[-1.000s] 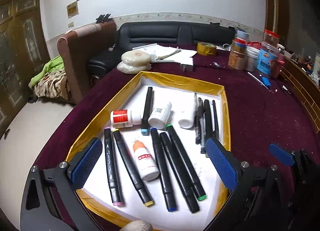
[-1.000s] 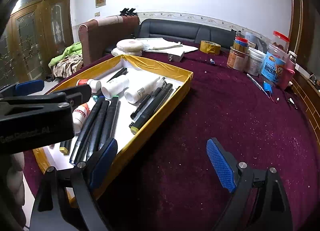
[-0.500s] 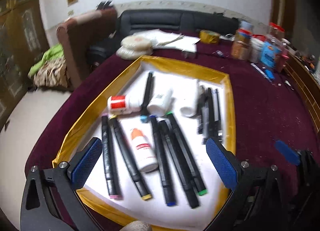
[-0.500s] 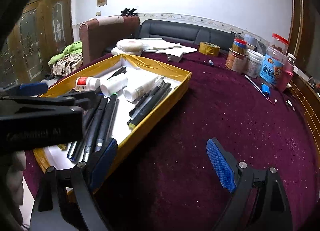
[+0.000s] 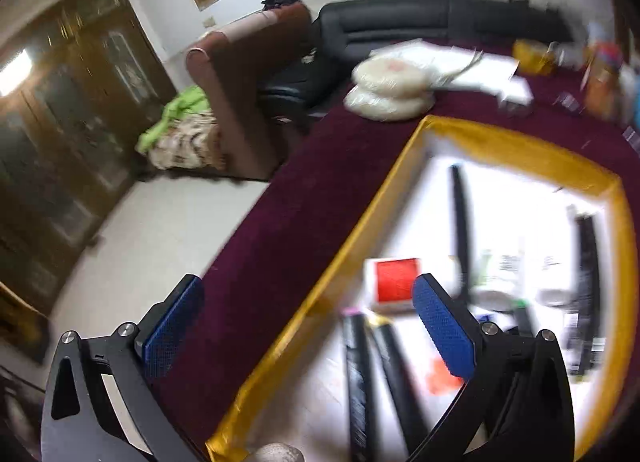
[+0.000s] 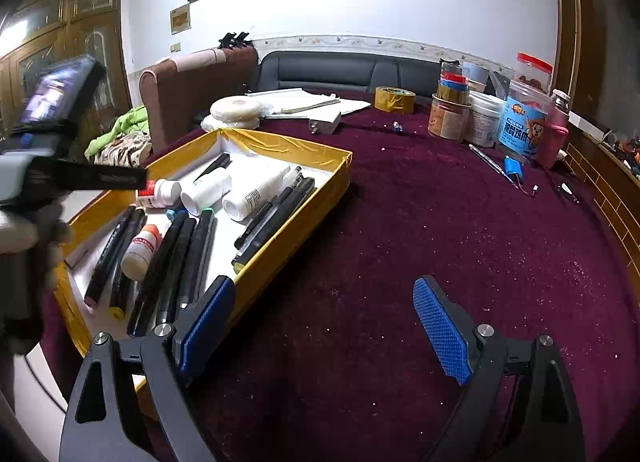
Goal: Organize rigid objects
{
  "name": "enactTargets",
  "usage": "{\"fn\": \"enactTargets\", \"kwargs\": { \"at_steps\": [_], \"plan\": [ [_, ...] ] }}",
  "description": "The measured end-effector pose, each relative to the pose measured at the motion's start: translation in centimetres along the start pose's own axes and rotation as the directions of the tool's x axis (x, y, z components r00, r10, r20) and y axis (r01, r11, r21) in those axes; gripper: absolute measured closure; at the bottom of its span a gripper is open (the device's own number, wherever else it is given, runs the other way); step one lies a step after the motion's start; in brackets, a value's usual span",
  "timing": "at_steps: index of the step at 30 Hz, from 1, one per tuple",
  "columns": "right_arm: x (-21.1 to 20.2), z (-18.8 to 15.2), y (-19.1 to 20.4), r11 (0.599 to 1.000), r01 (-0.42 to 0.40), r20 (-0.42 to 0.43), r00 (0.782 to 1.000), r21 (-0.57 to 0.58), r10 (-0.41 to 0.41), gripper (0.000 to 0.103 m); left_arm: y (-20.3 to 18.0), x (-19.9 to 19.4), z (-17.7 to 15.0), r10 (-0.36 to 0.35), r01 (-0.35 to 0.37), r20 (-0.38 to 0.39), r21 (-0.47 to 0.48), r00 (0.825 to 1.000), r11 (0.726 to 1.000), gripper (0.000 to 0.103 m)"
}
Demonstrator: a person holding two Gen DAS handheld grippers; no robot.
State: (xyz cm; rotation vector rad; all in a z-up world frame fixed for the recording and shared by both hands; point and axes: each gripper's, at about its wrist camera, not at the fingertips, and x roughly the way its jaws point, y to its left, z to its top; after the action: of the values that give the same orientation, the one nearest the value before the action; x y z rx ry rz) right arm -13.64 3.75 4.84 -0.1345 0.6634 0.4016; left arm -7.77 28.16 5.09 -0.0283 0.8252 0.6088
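1. Where the maroon cloth covers the desk (image 6: pixel 420 222), a yellow-rimmed tray (image 6: pixel 296 218) with a white floor lies on its left part; its long axis runs from the near left edge toward the far sofa (image 6: pixel 352 70).
2. At the far right of the desk stand jars (image 6: pixel 524 114), with a tape roll (image 6: pixel 394 100) to their left.
3. The left claw (image 5: pixel 308 328) is held spread wide with nothing between its pads. It straddles the tray's left rim (image 5: pixel 344 258): one pad over the cloth, the other over the tray floor. This view is motion-blurred.
4. The right claw (image 6: pixel 324 326) is likewise spread and empty, over bare cloth just right of the tray; its left pad (image 6: pixel 208 326) sits at the tray's near corner.
5. Black markers (image 6: pixel 176 258) lie side by side in the near half of the tray, long axes along the tray, coloured caps at both ends.
6. Thinner pens (image 6: pixel 276 210) lie against the right wall, same direction.
7. White bottles (image 6: pixel 206 190) lie on their sides at mid-tray. A red-labelled bottle (image 6: pixel 158 193) lies near the left wall.
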Motion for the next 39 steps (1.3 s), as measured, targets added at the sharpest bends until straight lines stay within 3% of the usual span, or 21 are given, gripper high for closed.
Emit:
{"fn": "enactTargets", "kwargs": {
  "at_steps": [3, 8, 12, 16, 20, 24, 29, 39],
  "plan": [
    [-0.2, 0.1, 0.1, 1.000, 0.007, 0.009, 1.000, -0.010, -0.007, 0.015, -0.8, 2.3, 0.5, 0.116, -0.113, -0.026, 0.074, 0.993, 0.991, 0.000],
    [0.2, 0.1, 0.1, 1.000, -0.002, -0.002, 1.000, 0.004, 0.002, 0.015, -1.8, 2.9, 0.5, 0.197, -0.197, 0.013, 0.137, 0.980, 0.971, 0.000],
    [0.3, 0.1, 0.1, 1.000, -0.005, -0.003, 1.000, 0.008, 0.005, 0.015, -2.6, 2.2, 0.6, 0.149, -0.148, 0.010, 0.176, 0.989, 0.973, 0.000],
    [0.5, 0.0, -0.3, 1.000, -0.011, -0.007, 1.000, 0.027, 0.011, 0.015, -3.2, 0.1, 0.6, 0.102, -0.114, 0.068, 0.194, 0.992, 0.974, 0.000],
    [0.4, -0.1, -0.6, 0.999, -0.014, -0.006, 1.000, 0.038, 0.014, 0.015, -5.5, 0.3, -0.2, 0.158, -0.181, 0.101, 0.300, 0.982, 0.937, 0.000],
    [0.2, -0.2, -0.8, 0.999, -0.011, -0.001, 1.000, 0.048, 0.011, 0.015, -7.2, 2.0, 0.2, 0.163, -0.166, 0.040, 0.357, 0.986, 0.919, 0.000],
    [0.1, -0.4, -0.6, 0.998, -0.012, -0.007, 1.000, 0.061, 0.012, 0.015, -8.1, 2.6, 1.2, 0.186, -0.192, 0.054, 0.373, 0.981, 0.908, 0.000],
    [0.1, -0.6, -0.4, 0.998, -0.018, -0.017, 1.000, 0.066, 0.019, 0.015, -8.5, 2.0, 2.5, 0.117, -0.094, -0.036, 0.387, 0.992, 0.917, 0.000]
  ]
}}
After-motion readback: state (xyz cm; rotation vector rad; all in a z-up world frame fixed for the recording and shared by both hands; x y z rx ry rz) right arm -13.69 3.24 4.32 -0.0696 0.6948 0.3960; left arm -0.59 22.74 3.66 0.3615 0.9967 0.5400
